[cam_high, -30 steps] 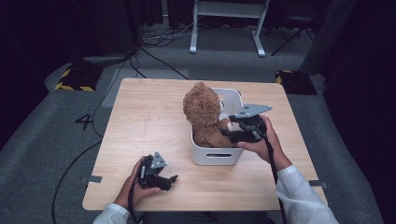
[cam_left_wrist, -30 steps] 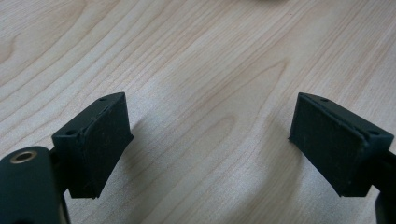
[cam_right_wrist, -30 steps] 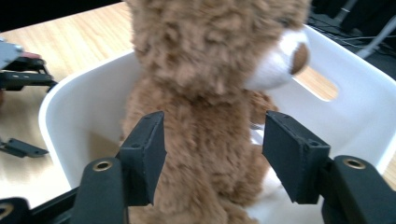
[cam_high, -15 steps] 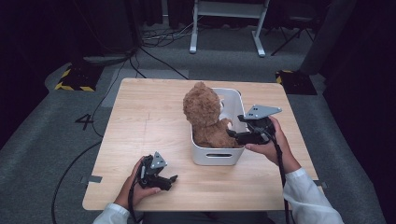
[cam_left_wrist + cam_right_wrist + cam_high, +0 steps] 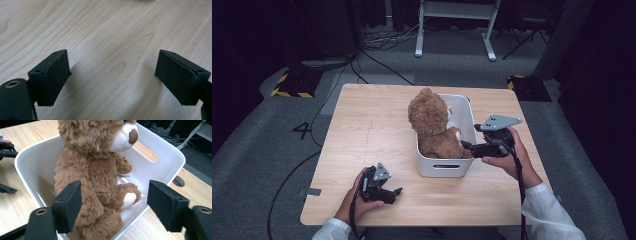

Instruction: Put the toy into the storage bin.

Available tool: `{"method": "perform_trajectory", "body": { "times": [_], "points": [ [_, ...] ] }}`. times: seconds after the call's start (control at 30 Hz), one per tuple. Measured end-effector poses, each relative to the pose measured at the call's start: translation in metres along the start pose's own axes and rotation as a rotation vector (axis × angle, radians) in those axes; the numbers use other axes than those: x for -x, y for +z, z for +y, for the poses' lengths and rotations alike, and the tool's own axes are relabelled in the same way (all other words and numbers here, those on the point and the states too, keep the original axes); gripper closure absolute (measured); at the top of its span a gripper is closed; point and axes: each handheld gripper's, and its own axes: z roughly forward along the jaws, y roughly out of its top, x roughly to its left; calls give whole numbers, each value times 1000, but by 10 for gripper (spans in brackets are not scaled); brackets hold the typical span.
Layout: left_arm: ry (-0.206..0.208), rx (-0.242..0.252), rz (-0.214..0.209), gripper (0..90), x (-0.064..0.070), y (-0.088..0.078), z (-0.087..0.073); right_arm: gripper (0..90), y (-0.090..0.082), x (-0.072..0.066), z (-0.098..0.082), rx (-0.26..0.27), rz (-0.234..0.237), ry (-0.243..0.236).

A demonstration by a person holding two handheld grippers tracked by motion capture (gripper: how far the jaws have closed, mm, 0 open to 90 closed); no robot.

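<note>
Brown plush fills most of what we see at the centre of the tabletop: a teddy bear sits upright in a white bin. From above, its face is turned away from us (the right gripper view shows the pale muzzle and brown nose), and the bin's wall hides its lower body. Our right tongs stand open at the bin's 3 o'clock rim, touching nothing. Our left tongs, near 7 o'clock, gape over bare wood; their view cuts off both jaw bases.
</note>
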Motion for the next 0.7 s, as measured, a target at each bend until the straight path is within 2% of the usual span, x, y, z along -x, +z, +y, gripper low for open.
{"method": "perform_trajectory", "body": {
  "times": [0.37,0.7],
  "points": [
    [-1,1,2,126,0,0,0,243,-2,-1,-10,-17,-36,-31],
    [-1,1,1,126,0,0,0,242,-6,2,-21,-10,-28,-39]
  ]
}}
